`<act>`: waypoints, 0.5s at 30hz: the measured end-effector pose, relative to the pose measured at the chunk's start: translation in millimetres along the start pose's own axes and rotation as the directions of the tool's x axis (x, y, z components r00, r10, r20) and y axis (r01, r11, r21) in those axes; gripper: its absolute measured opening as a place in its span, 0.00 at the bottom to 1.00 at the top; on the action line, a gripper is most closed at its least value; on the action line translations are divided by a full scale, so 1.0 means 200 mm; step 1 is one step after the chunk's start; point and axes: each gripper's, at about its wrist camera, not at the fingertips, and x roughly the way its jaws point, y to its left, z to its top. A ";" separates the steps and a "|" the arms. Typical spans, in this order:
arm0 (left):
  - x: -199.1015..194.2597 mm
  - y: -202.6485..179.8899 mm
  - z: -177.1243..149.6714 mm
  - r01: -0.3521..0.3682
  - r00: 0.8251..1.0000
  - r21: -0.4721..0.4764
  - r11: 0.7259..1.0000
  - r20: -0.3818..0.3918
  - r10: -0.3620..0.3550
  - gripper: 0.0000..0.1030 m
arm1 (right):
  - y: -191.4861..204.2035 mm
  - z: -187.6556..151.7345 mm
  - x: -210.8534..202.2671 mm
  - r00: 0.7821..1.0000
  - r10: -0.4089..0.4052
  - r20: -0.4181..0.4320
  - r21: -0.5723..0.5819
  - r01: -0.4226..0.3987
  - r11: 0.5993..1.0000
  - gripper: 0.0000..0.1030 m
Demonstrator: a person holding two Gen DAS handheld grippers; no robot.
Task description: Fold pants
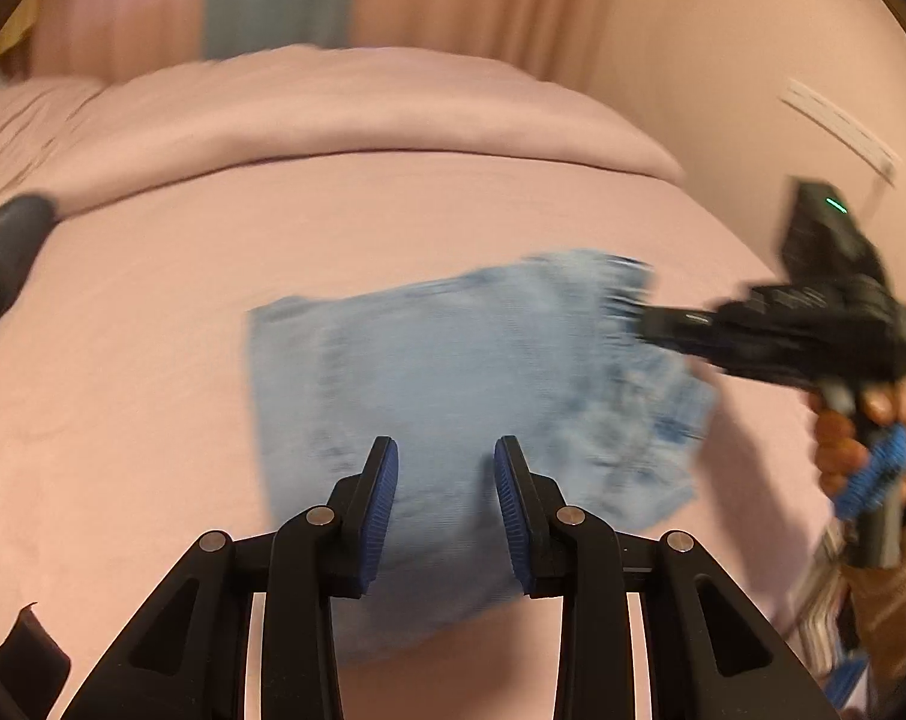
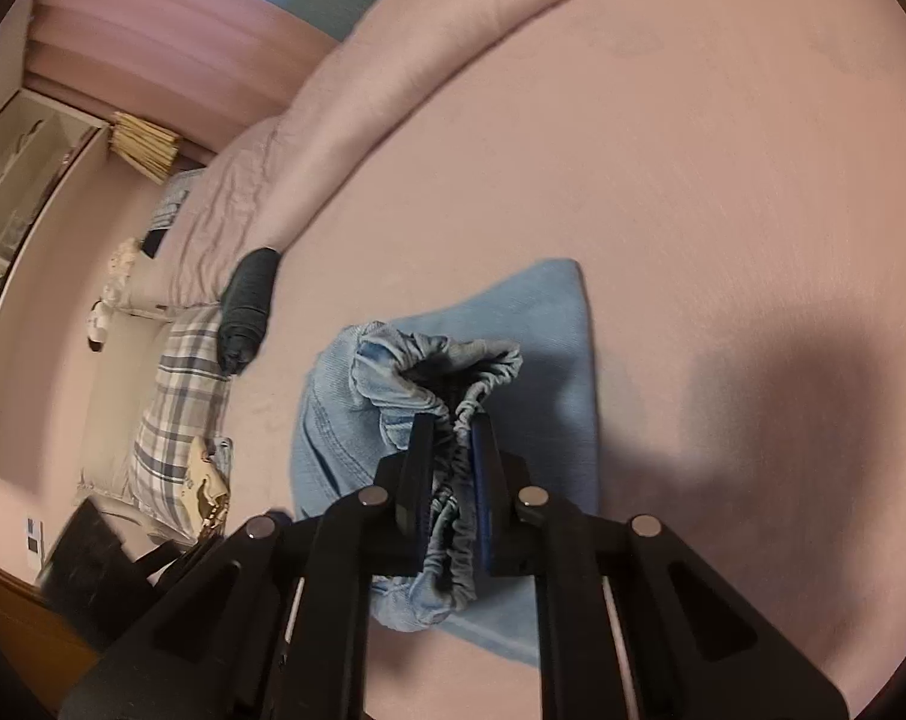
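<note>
The pink bed (image 1: 153, 300) fills both views, a folded pink blanket (image 1: 363, 114) lying across its far side. The light-blue pants (image 1: 465, 372) lie folded at mid-bed. A dark rolled garment (image 2: 246, 312) sits well apart near the bed's edge, beside a plaid cloth (image 2: 177, 408). The right gripper (image 2: 450, 438) clamps the elastic waistband (image 2: 453, 564). The left gripper (image 1: 446, 456) hovers above the pants, jaws narrowly parted, empty.
</note>
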 end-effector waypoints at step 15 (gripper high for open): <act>0.13 0.10 -0.04 -0.044 0.996 -0.059 0.997 -0.083 0.039 0.31 | 0.03 -0.04 -0.09 0.999 0.030 0.029 -0.041 -0.029 0.999 0.25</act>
